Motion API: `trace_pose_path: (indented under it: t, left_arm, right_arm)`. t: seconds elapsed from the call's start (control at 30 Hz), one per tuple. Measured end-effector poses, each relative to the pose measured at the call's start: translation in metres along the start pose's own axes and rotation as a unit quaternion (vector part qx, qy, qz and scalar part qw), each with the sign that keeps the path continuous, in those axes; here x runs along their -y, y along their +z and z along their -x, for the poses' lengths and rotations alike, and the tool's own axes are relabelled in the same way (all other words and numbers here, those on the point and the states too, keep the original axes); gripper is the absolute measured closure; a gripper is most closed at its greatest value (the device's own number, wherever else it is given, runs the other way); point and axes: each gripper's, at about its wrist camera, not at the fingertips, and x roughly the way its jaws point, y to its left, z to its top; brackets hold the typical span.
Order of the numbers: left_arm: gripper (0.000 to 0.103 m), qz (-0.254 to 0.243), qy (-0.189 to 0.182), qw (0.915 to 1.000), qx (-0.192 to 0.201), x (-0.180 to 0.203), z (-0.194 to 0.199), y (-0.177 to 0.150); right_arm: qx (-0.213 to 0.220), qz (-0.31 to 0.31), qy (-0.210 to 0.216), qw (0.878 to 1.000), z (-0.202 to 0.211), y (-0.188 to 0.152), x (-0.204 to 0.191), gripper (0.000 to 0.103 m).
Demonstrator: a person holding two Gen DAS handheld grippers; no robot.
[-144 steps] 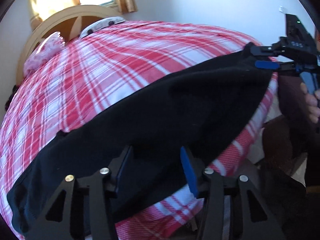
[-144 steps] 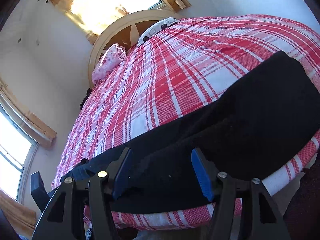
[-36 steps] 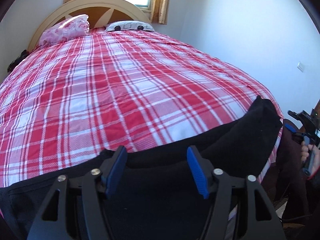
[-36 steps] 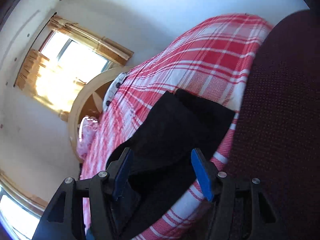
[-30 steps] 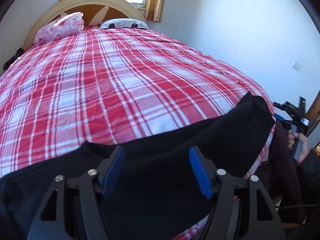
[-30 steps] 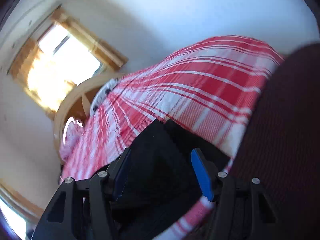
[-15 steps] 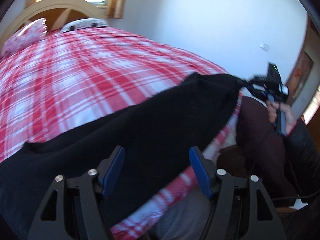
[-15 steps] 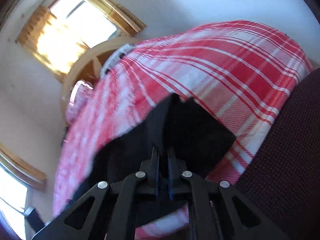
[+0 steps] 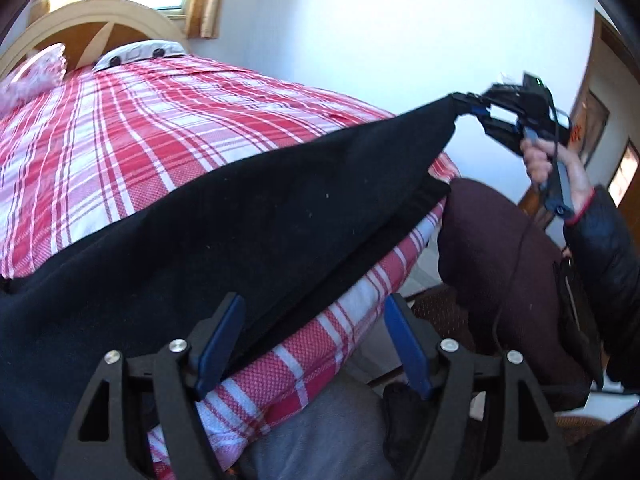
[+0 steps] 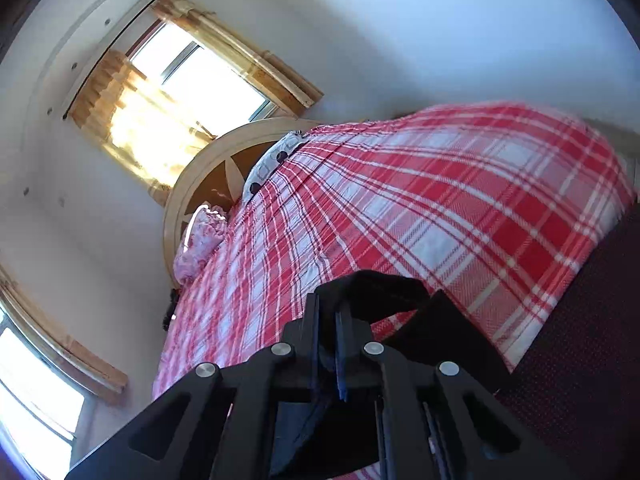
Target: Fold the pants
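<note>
The black pants (image 9: 240,224) lie along the near edge of the bed with the red and white plaid cover (image 9: 132,120). My right gripper (image 10: 334,320) is shut on one end of the pants (image 10: 384,284) and holds that end lifted off the bed; in the left wrist view it (image 9: 470,109) is at the far right with the cloth stretched up to it. My left gripper (image 9: 312,336) is open, low at the bed's front edge, with the pants' lower hem just beyond its left finger.
A wooden headboard (image 9: 80,20), a pink pillow (image 9: 36,72) and a patterned pillow (image 9: 140,54) are at the bed's far end. The person's dark red legs (image 9: 500,256) are right of the bed. White wall (image 9: 360,20) behind.
My right gripper shut on the end of the pants and lifted it off the bed. My left gripper stayed open and swung right and lower along the bed edge.
</note>
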Motion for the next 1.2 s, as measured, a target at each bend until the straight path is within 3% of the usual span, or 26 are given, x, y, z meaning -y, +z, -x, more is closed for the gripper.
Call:
trace_pose_path:
  t: [0.1, 0.3, 0.43, 0.57, 0.63, 0.7, 0.77, 0.87, 0.93, 1.0, 1.13, 1.2]
  left_arm:
    - [0.028, -0.002, -0.022, 0.9998, -0.002, 0.011, -0.009, 0.002]
    - [0.028, -0.060, -0.058, 0.9965, -0.001, 0.058, -0.029, 0.010]
    - [0.028, -0.103, -0.062, 0.9925, -0.023, 0.084, -0.051, 0.008]
    - [0.012, -0.099, -0.045, 0.9931, -0.043, 0.079, -0.064, 0.006]
    - [0.011, -0.087, -0.005, 0.9955, -0.037, 0.065, -0.062, 0.009]
    - [0.013, -0.099, 0.109, 0.9890, -0.017, 0.047, -0.059, 0.013]
    - [0.017, -0.092, 0.168, 0.9814, 0.010, 0.027, -0.048, 0.016]
    - [0.019, -0.025, 0.203, 0.9774, 0.053, -0.011, -0.019, 0.022]
    - [0.022, -0.009, 0.223, 0.9725, 0.066, -0.026, -0.007, 0.023]
    - [0.030, -0.019, 0.279, 0.9563, 0.085, -0.039, 0.003, 0.024]
    - [0.039, -0.022, 0.352, 0.9300, 0.105, -0.066, 0.027, 0.032]
    - [0.039, -0.009, 0.391, 0.9107, 0.133, -0.078, 0.050, 0.038]
  right_arm:
    - [0.000, -0.034, 0.053, 0.998, 0.001, -0.002, -0.003, 0.096]
    - [0.011, 0.003, 0.144, 0.989, 0.015, 0.028, -0.090, 0.096]
    - [0.020, 0.035, 0.162, 0.986, 0.020, 0.049, -0.133, 0.096]
    - [0.018, 0.049, 0.172, 0.984, 0.025, 0.057, -0.148, 0.096]
    - [0.021, 0.054, 0.170, 0.984, 0.028, 0.055, -0.146, 0.096]
    - [0.022, 0.041, 0.176, 0.983, 0.030, 0.051, -0.134, 0.096]
    - [0.024, 0.030, 0.179, 0.983, 0.031, 0.048, -0.123, 0.096]
    - [0.028, 0.014, 0.174, 0.984, 0.033, 0.043, -0.107, 0.096]
    - [0.031, 0.001, 0.170, 0.985, 0.033, 0.041, -0.096, 0.096]
    - [0.031, -0.010, 0.168, 0.985, 0.030, 0.040, -0.086, 0.096]
    - [0.028, -0.023, 0.166, 0.985, 0.021, 0.039, -0.075, 0.096]
    - [0.024, -0.028, 0.167, 0.985, 0.014, 0.039, -0.070, 0.096]
